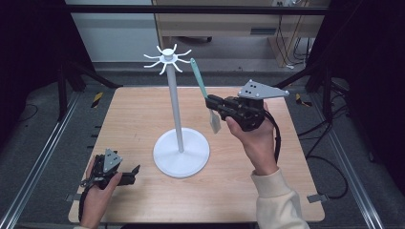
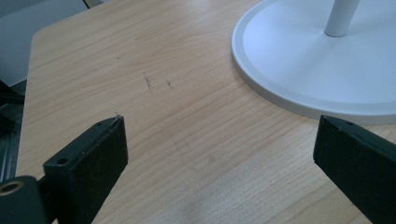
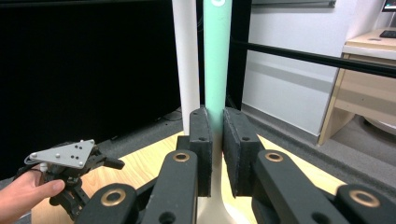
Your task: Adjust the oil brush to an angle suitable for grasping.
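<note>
Gripping unlabelled spatula (image 1: 201, 82) beside stand (image 1: 175, 102): right gripper (image 1: 210, 102).

Mint-green handle, pale blade on spatula (image 1: 205, 98); white hook stand (image 1: 180, 150); light woodgrain table (image 1: 138, 114); black grippers, right gripper (image 1: 214, 106), left gripper (image 1: 135, 173).

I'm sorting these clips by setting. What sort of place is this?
Probably a lab recording station, not a kitchen: a wooden table inside a black frame, dark curtains, and cables on the floor.
</note>
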